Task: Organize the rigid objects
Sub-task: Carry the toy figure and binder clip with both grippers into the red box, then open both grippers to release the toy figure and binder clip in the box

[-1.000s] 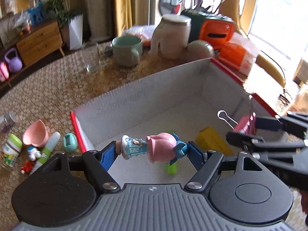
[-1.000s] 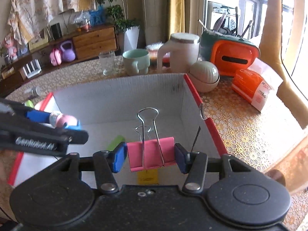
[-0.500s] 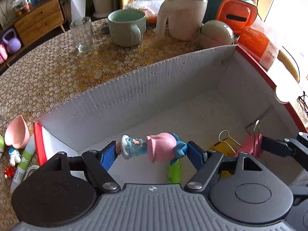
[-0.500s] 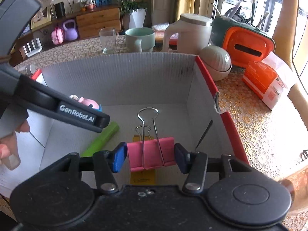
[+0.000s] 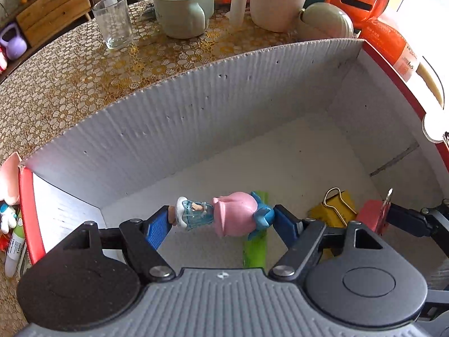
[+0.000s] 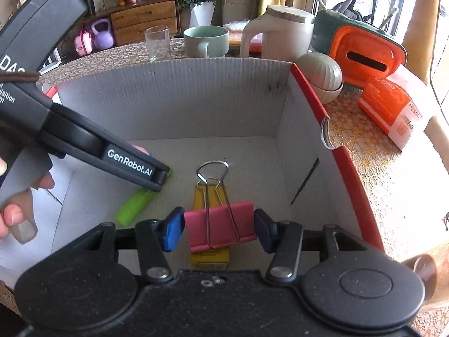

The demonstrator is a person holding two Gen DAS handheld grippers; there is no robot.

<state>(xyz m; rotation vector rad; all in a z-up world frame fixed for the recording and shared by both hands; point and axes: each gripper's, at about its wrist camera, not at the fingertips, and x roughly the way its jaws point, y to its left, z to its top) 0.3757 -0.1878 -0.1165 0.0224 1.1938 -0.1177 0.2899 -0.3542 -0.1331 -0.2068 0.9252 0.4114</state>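
While left tongs [image 5: 221,220] clamp figurine [image 5: 224,217], right tongs [image 6: 220,229] clamp pink clip [image 6: 221,226]

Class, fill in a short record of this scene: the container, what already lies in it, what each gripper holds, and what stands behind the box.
container: white cardboard box with red rim
already inside: green tube, yellow binder clip
left gripper: shut on a toy figure, over the box
right gripper: shut on a pink binder clip, over the box
behind box: glass, green mug, white jug
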